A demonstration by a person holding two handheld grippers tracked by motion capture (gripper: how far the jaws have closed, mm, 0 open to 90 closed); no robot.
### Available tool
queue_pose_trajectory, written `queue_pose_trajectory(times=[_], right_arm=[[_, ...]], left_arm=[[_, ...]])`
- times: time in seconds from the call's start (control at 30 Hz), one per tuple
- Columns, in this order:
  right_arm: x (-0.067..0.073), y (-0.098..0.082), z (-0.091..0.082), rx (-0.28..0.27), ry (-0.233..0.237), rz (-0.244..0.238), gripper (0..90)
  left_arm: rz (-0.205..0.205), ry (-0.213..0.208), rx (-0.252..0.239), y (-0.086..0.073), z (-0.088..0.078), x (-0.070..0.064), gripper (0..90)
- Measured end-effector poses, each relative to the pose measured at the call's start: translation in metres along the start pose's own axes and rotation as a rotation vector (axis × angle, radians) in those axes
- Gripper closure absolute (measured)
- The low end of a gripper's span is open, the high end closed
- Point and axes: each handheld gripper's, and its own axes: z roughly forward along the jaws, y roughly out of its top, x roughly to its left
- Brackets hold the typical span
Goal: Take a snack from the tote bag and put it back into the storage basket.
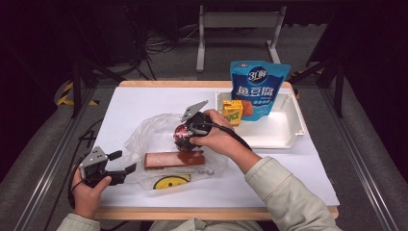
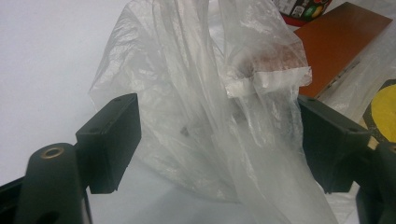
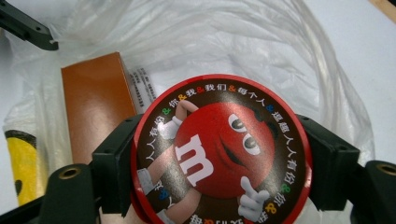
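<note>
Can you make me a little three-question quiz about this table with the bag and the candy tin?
1. True or false: the right tool is shut on the round red candy tin.
2. What lies between the open jaws of the left tool? A) the yellow juice box B) the clear plastic bag C) the blue pouch
3. Where does the blue pouch stand?

Key:
1. True; its jaws press the tin's two sides.
2. B, the clear plastic bag.
3. In the white tray at the far right of the table, beside the yellow juice box.
</note>
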Motion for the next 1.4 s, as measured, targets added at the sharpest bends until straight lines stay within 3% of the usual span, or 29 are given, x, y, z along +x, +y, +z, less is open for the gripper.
queue_pose_trajectory(times=[0.6, 1.4], right_arm=[[0.004, 0.016, -0.036, -0.077, -0.007, -0.006, 26.1], [-0.019, -0.001, -0.09, -0.09, -0.074, 0.027, 26.1]], left_arm=[[0.0, 0.001, 0.001, 0.0, 0.0, 0.0, 20.9], [0.005, -0.007, -0.013, 0.0, -0.001, 0.0, 19.3]])
